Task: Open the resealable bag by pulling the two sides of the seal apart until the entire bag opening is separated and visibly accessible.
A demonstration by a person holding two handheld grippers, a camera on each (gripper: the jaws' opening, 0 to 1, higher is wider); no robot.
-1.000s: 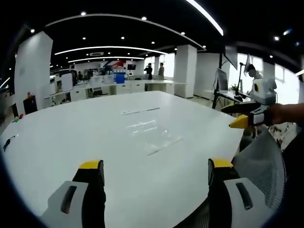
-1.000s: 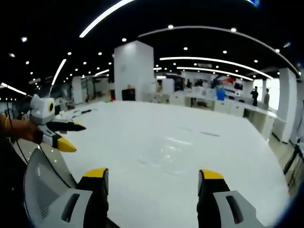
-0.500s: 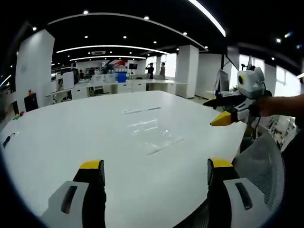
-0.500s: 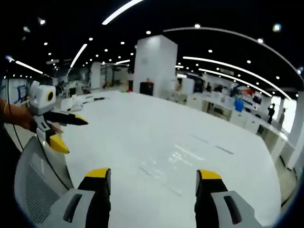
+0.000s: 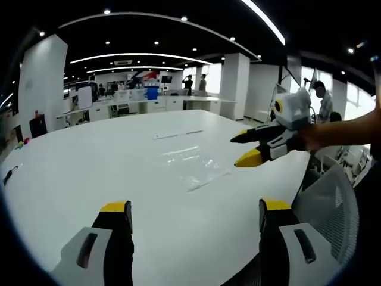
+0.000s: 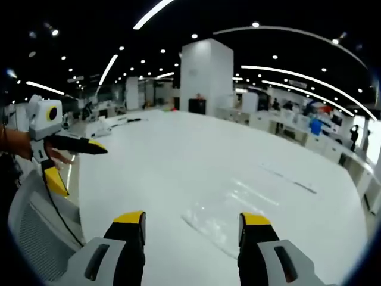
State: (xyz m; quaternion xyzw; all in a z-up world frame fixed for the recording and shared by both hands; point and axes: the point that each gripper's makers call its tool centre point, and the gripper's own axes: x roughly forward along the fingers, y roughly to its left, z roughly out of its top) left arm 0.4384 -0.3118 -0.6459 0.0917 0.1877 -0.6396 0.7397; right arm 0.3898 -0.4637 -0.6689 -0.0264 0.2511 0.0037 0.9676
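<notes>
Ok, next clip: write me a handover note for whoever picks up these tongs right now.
Left tongs: open, empty, held over the near edge of the white table.
Right tongs: open, empty, out over the table and pointed at the bag.
Resealable bag: clear, lying flat on the table just ahead of the right tongs; in the left gripper view it lies mid-table.
Mesh chair: at the table edge.
Done: nothing; the bag is untouched.
Left: grip each side of the seal and pull apart until the whole opening is separated.
</notes>
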